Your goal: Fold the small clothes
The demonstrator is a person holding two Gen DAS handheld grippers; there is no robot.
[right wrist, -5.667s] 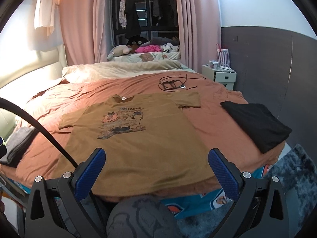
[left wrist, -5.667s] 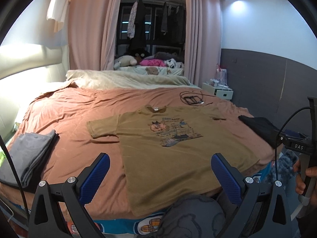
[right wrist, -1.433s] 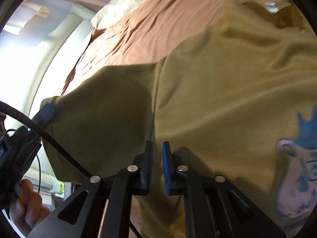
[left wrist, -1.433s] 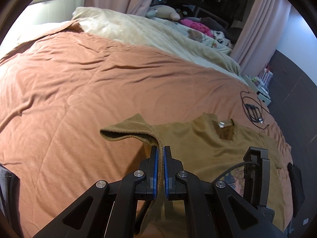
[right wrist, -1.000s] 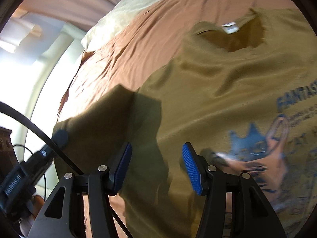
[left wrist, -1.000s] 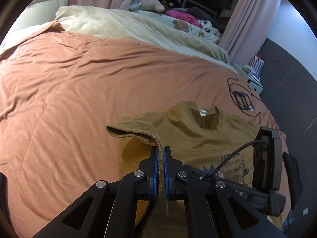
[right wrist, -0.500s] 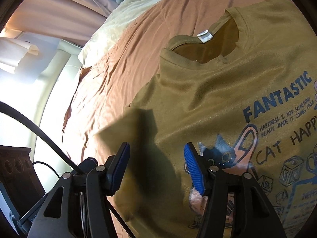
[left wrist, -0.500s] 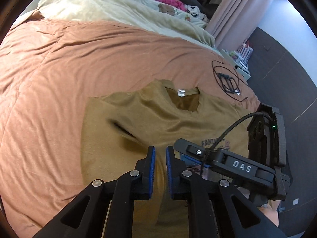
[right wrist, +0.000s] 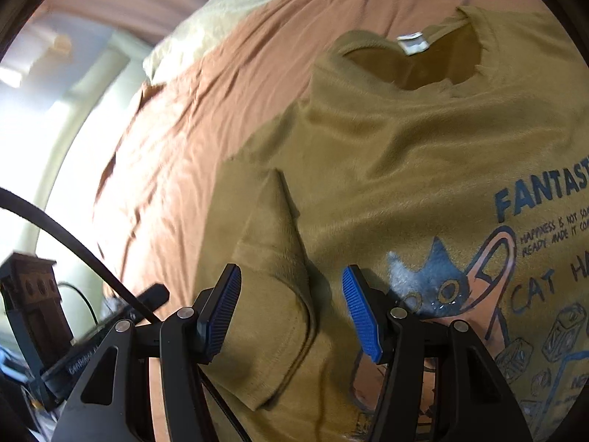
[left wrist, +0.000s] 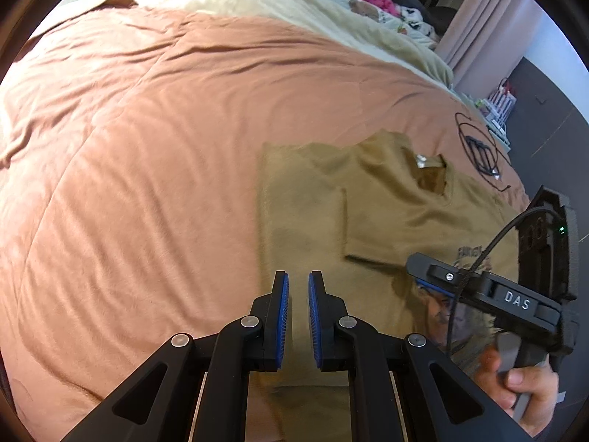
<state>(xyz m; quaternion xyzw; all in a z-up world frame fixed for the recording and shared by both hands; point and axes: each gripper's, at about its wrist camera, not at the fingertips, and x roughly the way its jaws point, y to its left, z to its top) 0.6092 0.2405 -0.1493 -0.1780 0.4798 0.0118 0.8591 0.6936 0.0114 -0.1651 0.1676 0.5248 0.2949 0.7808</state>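
An olive T-shirt (left wrist: 386, 213) with a blue cat print lies face up on the bed. Its left sleeve (left wrist: 302, 221) is folded inward and lies flat on the shirt's body. My left gripper (left wrist: 298, 276) hovers just over the shirt's folded left edge; its jaws stand a narrow gap apart with nothing between them. In the right wrist view my right gripper (right wrist: 291, 272) is open above the folded sleeve (right wrist: 272, 287), left of the cat print (right wrist: 434, 280), holding nothing. The neck label (right wrist: 412, 42) shows at the collar.
A brown bedspread (left wrist: 147, 147) covers the bed, with a cream blanket (left wrist: 276, 7) and soft toys at the far end. A coiled black cable (left wrist: 478, 147) lies beyond the shirt. A person's hand (left wrist: 515, 379) holds the right gripper's handle.
The left gripper let go of the sleeve, which dropped and now lies folded flat over the shirt; that gripper sank lower. The right jaws opened from shut.
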